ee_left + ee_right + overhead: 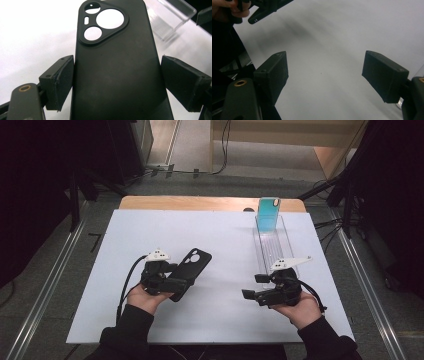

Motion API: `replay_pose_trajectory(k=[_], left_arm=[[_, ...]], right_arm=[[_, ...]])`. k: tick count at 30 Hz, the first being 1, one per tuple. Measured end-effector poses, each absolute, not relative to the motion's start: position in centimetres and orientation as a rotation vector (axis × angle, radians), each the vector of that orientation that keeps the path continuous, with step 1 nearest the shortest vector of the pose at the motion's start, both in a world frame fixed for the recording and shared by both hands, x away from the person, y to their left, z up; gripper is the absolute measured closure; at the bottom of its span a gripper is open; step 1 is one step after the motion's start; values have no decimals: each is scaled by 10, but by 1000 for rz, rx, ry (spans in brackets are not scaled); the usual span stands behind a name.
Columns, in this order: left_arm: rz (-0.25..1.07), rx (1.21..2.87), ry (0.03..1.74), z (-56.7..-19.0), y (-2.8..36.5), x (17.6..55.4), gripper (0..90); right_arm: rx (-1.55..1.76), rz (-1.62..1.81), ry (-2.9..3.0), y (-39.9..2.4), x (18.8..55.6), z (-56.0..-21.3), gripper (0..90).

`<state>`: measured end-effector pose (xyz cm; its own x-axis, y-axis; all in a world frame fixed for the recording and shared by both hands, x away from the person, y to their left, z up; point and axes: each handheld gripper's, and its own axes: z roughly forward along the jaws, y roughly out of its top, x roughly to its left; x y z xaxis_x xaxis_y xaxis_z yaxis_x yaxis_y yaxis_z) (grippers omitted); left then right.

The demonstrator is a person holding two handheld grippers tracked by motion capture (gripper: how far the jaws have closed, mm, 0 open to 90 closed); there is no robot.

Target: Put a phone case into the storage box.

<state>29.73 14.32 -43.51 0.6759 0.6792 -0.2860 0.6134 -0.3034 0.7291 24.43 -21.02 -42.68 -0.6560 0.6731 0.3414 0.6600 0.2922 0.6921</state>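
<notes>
A black case (189,272) is pinched in the left gripper (117,82) at the board's seven o'clock, not yet racked beside the teal case (268,214) in the clear rack (286,240) at one o'clock; the right gripper (325,75) is spread, empty.

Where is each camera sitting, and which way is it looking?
High view: above the person's side, looking forward and down on the white table; forearms, hands and both claws show.
Left gripper view: rides the left claw, looking along its jaws at the black phone case between them.
Right gripper view: rides the right claw, facing bare table; its jaws stand open.
Shared: high and left gripper views both show the clear rack.
</notes>
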Motion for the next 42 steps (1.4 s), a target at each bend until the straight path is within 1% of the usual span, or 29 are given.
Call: replay_pose_trajectory(k=[2, 8, 17, 19, 22, 30, 38, 42], left_arm=[[113, 2005, 1005, -437, 143, 296, 146], [85, 1938, 1024, -445, 141, 296, 146], [180, 1921, 983, -450, 129, 287, 146], [192, 1919, 977, -452, 127, 286, 146], [248, 1914, 940, -456, 124, 284, 146], [322, 1885, 906, -463, 117, 278, 146], [331, 1831, 897, -469, 114, 276, 146], [367, 1822, 888, -471, 112, 274, 146]], right_arm=[[1300, 1333, 2504, -209, 245, -425, 190], [1319, 1345, 2481, -204, 251, -418, 191], [1356, 1366, 2448, -198, 264, -407, 195], [1355, 1363, 2450, -197, 267, -406, 197], [1356, 1368, 2442, -194, 272, -404, 200], [1375, 1381, 2421, -184, 284, -402, 203], [1385, 1399, 2399, -173, 294, -399, 208], [1400, 1413, 2389, -169, 299, -399, 209]])
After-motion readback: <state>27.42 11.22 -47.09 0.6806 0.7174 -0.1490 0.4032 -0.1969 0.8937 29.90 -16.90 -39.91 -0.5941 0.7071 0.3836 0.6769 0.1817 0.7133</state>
